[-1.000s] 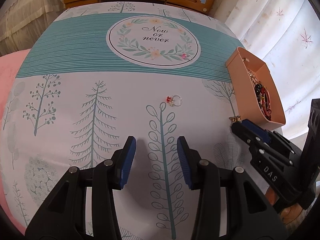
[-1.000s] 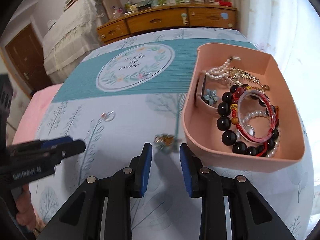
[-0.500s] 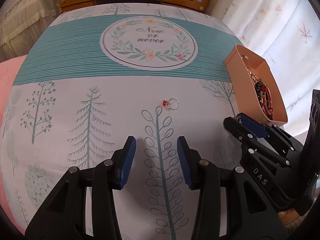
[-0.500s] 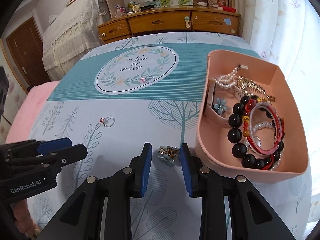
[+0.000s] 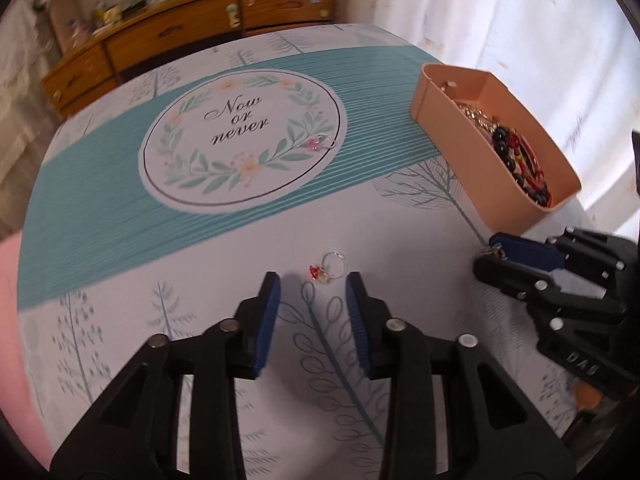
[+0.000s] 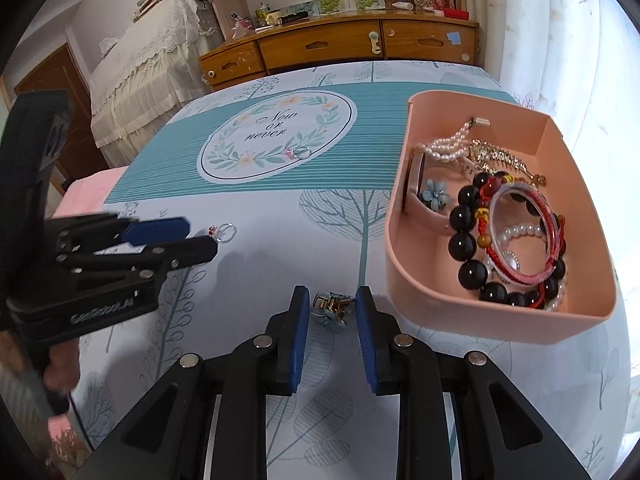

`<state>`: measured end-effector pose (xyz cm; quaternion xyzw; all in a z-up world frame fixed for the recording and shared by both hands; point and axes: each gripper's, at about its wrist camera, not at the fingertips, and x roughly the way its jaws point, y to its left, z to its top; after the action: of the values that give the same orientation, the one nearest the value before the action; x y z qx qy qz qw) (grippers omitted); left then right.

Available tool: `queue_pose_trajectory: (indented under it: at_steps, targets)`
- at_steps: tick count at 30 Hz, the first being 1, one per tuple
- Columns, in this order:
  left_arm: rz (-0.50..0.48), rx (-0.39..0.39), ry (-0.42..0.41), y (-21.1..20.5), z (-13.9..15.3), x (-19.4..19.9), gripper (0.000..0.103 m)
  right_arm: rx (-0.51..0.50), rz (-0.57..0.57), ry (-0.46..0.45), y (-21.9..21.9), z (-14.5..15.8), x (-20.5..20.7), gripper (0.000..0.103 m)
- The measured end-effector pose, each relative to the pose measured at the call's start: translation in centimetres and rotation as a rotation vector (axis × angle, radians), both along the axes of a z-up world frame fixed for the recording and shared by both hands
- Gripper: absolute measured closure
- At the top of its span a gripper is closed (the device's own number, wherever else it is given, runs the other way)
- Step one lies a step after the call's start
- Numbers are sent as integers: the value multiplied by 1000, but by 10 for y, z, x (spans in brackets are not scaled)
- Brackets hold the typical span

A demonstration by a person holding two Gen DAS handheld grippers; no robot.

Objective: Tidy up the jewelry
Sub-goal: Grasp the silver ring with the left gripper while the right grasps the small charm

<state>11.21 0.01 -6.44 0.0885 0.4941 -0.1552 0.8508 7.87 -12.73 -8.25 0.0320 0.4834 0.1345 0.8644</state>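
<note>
Jewelry is split three ways right now: most of it already sits heaped in the pink tray (image 6: pixel 404 264), and three loose pieces lie on the printed tabletop (image 6: pixel 256 272). Your right gripper (image 6: pixel 331 312) brackets a small gold clasp piece (image 6: pixel 330 307); its fingers are closing, narrow, with the piece between the blue pads (image 6: pixel 301 332), but a sliver of cloth shows at each side, so no pinch yet. That piece lies just left of the tray's near wall, at about nine o'clock from its near corner, a short carry once you have it.

Your left gripper (image 5: pixel 313 288) is tilted down at a silver ring with a red stone (image 5: pixel 327 270). Those fingers are closing too, yet the ring sits just beyond the tips, at twelve o'clock from them, not between the pads. I'd judge you need to push forward slightly before they meet.

A second red-stoned ring (image 5: pixel 322 143) rests at about four o'clock on the round "Now or never" print (image 5: pixel 240 136), well apart from both grippers.
</note>
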Motion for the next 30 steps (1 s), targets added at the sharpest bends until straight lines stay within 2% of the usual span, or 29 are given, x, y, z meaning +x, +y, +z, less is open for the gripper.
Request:
queue_pose_trajectory:
  at_steps: [4, 11, 16, 28, 30]
  targets:
    - [-95, 34, -7, 0, -1, 7, 82, 19, 2, 0, -4, 2, -5, 80]
    - [-282, 118, -19, -7, -1, 7, 82, 42, 4, -1, -11, 7, -10, 80]
    - [-411, 151, -34, -15, -2, 8, 82, 49, 8, 9, -12, 6, -10, 80]
    - [-514, 133, 6, -14, -2, 8, 85, 62, -13, 16, -17, 7, -10, 80]
    - [-518, 125, 12, -14, -2, 8, 88, 62, -11, 20, -16, 6, -10, 80]
